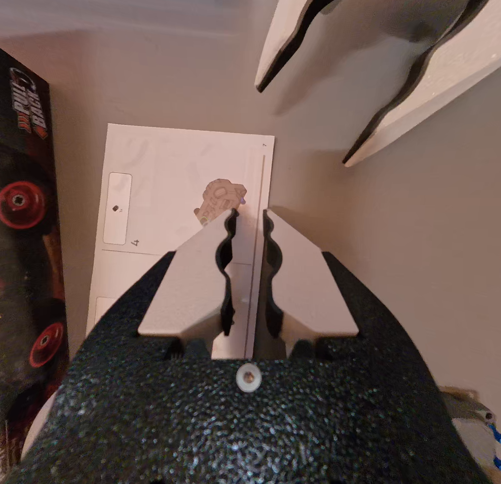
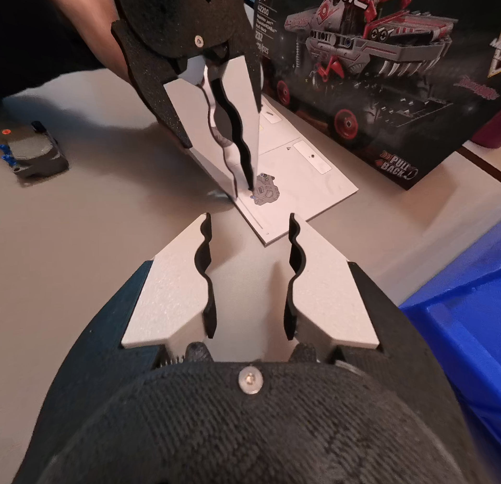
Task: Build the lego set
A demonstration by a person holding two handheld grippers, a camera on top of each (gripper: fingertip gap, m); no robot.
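Observation:
An open instruction booklet (image 1: pixel 176 172) lies flat on the grey table (image 1: pixel 393 254); it also shows in the right wrist view (image 2: pixel 298 189). My left gripper (image 1: pixel 250 213) points down at the booklet's edge, beside a printed picture of a grey part; its jaws stand a narrow gap apart with nothing between them. It also shows in the right wrist view (image 2: pixel 242 194). My right gripper (image 2: pixel 249 219) is wide open and empty, just above the table and short of the booklet's corner; it also shows in the left wrist view (image 1: pixel 303 125). A small grey lego assembly (image 2: pixel 32 151) with blue pins lies far left.
The black lego set box (image 2: pixel 379 78) stands behind the booklet; it also shows in the left wrist view (image 1: pixel 24 200). A blue bin (image 2: pixel 461 322) sits at the right. A person's hand (image 2: pixel 89 18) holds the left gripper. My hands' fingertips stand some 6 cm from each other.

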